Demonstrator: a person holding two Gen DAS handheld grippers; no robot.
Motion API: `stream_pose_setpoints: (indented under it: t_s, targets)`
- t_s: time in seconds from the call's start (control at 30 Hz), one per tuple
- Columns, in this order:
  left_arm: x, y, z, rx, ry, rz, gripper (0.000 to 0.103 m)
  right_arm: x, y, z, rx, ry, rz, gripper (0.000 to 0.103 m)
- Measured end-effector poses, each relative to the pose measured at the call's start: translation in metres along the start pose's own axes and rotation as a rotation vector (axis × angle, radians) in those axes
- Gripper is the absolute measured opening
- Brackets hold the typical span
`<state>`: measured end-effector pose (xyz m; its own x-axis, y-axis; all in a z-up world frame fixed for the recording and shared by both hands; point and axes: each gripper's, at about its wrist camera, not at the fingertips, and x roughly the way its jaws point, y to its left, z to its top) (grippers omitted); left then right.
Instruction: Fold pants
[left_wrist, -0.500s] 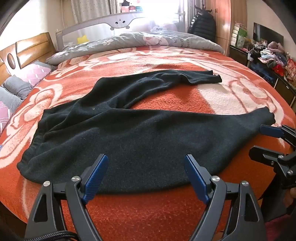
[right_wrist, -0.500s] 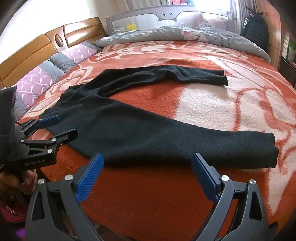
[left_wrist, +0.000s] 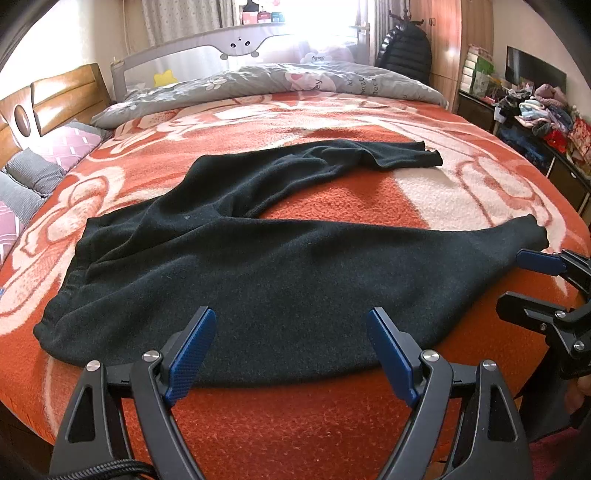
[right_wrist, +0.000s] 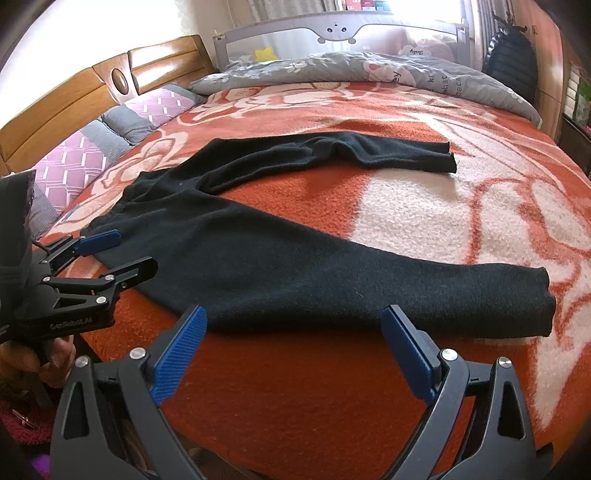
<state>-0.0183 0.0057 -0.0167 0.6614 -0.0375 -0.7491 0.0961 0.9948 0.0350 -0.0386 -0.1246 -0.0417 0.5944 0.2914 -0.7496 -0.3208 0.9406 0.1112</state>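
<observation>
Both of my tools hover at the near edge of the bed; my left hand-held gripper (left_wrist: 291, 345) stands wide, its blue pads over the near hem of the black pants (left_wrist: 280, 273), gripping nothing; my right hand-held gripper (right_wrist: 291, 345) is just as wide, short of the cloth, above bare blanket.

I see the pants spread flat on the orange and cream flowered blanket (right_wrist: 424, 206) that covers the bed; the waistband lies toward my left, one leg runs along the near edge to my right, the other bends away toward the far side, so the legs lie well apart.

Beyond the blanket a grey patterned quilt (left_wrist: 295, 79) lies bunched along the far side, under a grey bed rail (left_wrist: 240, 46) with a little face on it; a wooden headboard (right_wrist: 92, 88) stands at the left with pink and grey pillows (right_wrist: 92, 155) against it; bright window light washes out the far wall; a dark padded jacket (left_wrist: 406, 51) hangs by a wooden wardrobe, and a low cabinet at the right carries heaped clothes (left_wrist: 543, 110).
</observation>
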Motion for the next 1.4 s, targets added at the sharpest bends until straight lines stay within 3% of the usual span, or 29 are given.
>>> stream_pose_setpoints:
  t_s: [0.53, 0.9, 1.17, 1.4]
  targets:
    - [0.001, 0.001, 0.001, 0.002, 0.008, -0.013, 0.084, -0.001, -0.001, 0.000, 0.001, -0.004, 0.000, 0.095]
    - [0.001, -0.003, 0.005, 0.033, 0.023, -0.060, 0.084, -0.009, -0.011, -0.002, 0.016, 0.000, 0.004, 0.095]
    - [0.005, -0.016, 0.018, 0.129, 0.054, -0.166, 0.084, -0.019, -0.026, -0.004, 0.066, 0.010, 0.008, 0.095]
    - [0.023, -0.038, 0.058, 0.227, 0.107, -0.339, 0.084, -0.039, -0.066, -0.002, 0.161, -0.001, -0.030, 0.095]
